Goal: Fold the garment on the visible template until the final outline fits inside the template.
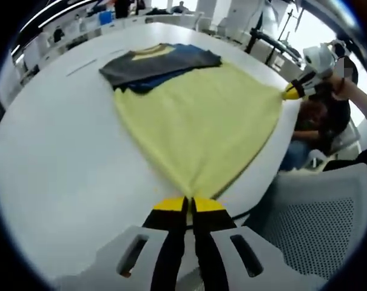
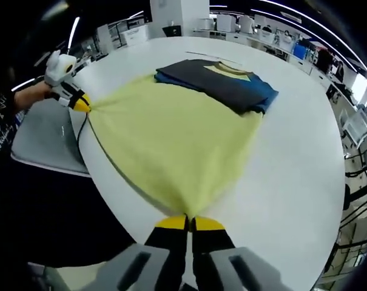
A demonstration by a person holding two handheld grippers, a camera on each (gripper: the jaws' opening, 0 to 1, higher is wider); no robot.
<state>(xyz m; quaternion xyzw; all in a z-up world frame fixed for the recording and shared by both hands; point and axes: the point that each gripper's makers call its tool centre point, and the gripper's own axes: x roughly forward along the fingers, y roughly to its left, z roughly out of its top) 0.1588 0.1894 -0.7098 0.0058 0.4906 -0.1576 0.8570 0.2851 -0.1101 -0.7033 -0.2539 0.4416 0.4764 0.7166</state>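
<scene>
Your left gripper [image 1: 190, 205] and right gripper [image 2: 188, 223] each pinch a corner of the garment [image 1: 198, 124], stretched over the table [image 1: 62, 157]; office chair [image 1: 329, 212] alongside.

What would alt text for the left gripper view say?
The left gripper, shut, pinches one corner of a yellow garment stretched across a white table, while the right gripper pulls another corner. A dark grey and blue folded shirt lies beyond.
</scene>
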